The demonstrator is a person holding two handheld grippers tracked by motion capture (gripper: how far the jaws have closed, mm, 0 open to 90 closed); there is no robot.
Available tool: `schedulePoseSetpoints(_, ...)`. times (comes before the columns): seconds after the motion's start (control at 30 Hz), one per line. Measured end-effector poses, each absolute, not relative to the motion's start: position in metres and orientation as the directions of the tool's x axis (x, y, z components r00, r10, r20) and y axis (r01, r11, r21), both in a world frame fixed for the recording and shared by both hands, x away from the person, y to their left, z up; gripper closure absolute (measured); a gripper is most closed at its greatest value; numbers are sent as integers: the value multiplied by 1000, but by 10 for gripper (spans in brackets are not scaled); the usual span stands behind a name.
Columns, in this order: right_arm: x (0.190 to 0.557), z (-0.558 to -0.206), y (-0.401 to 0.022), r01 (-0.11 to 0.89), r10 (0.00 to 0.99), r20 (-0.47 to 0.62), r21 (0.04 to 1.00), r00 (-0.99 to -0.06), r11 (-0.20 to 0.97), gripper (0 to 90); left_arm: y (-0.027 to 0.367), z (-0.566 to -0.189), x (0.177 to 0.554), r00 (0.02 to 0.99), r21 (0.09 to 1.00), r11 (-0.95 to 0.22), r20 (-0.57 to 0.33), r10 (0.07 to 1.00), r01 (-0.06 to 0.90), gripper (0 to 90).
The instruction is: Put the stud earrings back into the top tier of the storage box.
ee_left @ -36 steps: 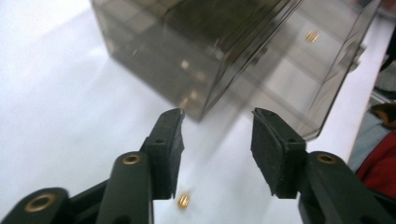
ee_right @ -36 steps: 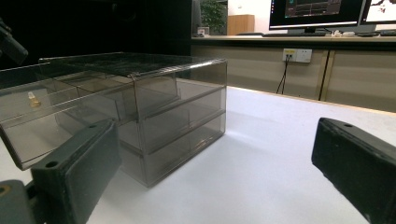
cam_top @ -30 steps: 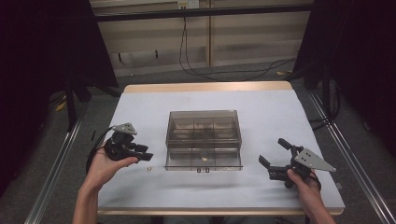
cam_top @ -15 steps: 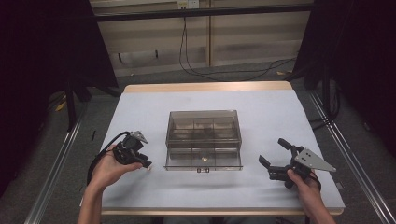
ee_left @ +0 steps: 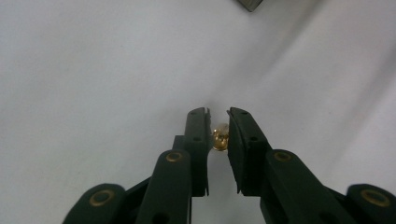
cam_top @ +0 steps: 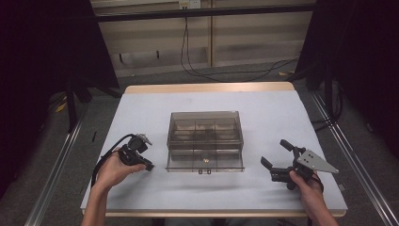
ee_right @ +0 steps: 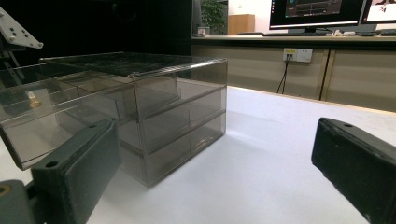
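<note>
A smoky clear plastic drawer box (cam_top: 205, 133) stands mid-table, its lowest drawer (cam_top: 205, 162) pulled out toward me. A small brass piece (cam_top: 205, 160) lies in that drawer and shows through the drawer wall (ee_right: 32, 100). My left gripper (cam_top: 147, 166) points down at the table just left of the drawer. Its jaws have just been closing, and the left gripper (ee_left: 218, 119) now pinches another small brass piece (ee_left: 219, 138) against the white surface. My right gripper (cam_top: 274, 152) rests to the right of the box, wide open with nothing between its fingers (ee_right: 74, 172).
The white table top (cam_top: 282, 117) has bare room behind and beside the box. A wooden edge (cam_top: 207, 88) runs along the far side. Cables lie on the floor beyond, and metal rails flank the table.
My left hand has moved right and down toward the table near the drawer's corner, tipping its gripper downward, and the jaws have narrowed. The right hand has not moved.
</note>
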State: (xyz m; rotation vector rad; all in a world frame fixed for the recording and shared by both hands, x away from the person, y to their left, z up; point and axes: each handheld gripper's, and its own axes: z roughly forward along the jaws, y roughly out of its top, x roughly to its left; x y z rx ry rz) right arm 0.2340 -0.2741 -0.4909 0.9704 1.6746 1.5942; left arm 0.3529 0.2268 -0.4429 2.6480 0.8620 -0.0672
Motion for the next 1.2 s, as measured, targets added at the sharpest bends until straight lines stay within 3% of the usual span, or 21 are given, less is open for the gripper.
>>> schedulePoseSetpoints(0.67,234,-491,-274,91,844,49,996,-534,0,5,231,-450,357,782,275,-732,-213,586,623,853)
schedulePoseSetpoints(0.87,234,-491,-274,89,844,47,996,-534,1,5,236,-451,357,768,293,-710,-238,595,641,854)
schedulePoseSetpoints(1.2,234,-491,-274,93,845,53,996,-532,-4,5,249,-444,358,754,413,-634,-285,591,653,853)
